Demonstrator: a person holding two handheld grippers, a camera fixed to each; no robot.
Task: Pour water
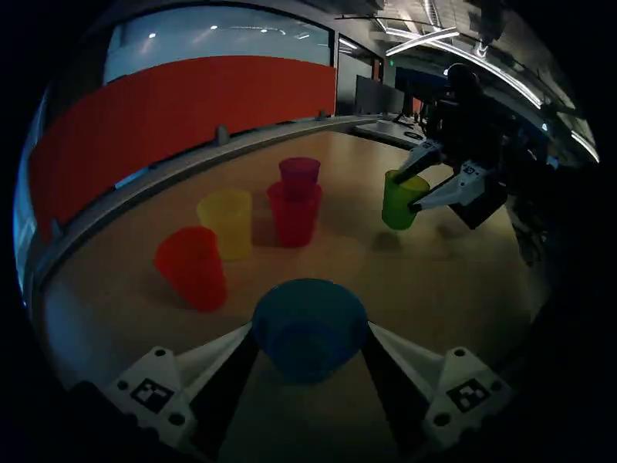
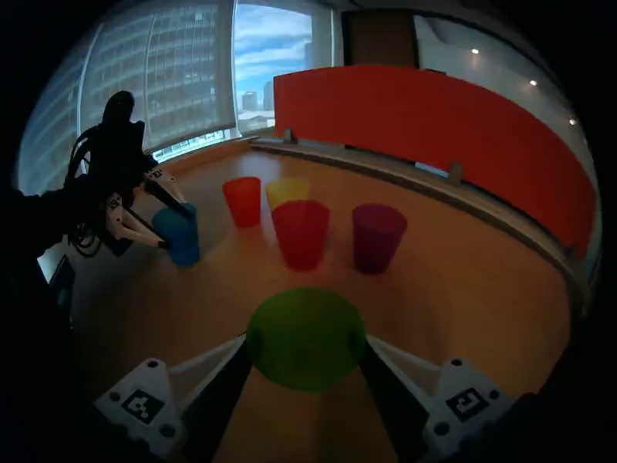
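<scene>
My left gripper (image 1: pixel 308 332) is shut on a blue cup (image 1: pixel 308 328), held upright low over the wooden table (image 1: pixel 432 285). My right gripper (image 2: pixel 306 339) is shut on a green cup (image 2: pixel 306 337). Each gripper also appears in the other's view: the right gripper (image 1: pixel 420 187) with the green cup (image 1: pixel 401 199) at the right, and the left gripper (image 2: pixel 166 220) with the blue cup (image 2: pixel 177 234) at the left. Between them stand an orange cup (image 1: pixel 193 266), a yellow cup (image 1: pixel 226 222), a red cup (image 1: pixel 294 212) and a purple cup (image 1: pixel 299 174). I see no water.
A red partition (image 1: pixel 177 108) runs along the table's far edge behind a grey rail (image 1: pixel 193 158). Windows (image 2: pixel 177 77) lie beyond the table's other side. Dark sleeves (image 2: pixel 46 224) hold the grippers. Bare tabletop (image 2: pixel 478 293) lies right of the purple cup (image 2: pixel 378 235).
</scene>
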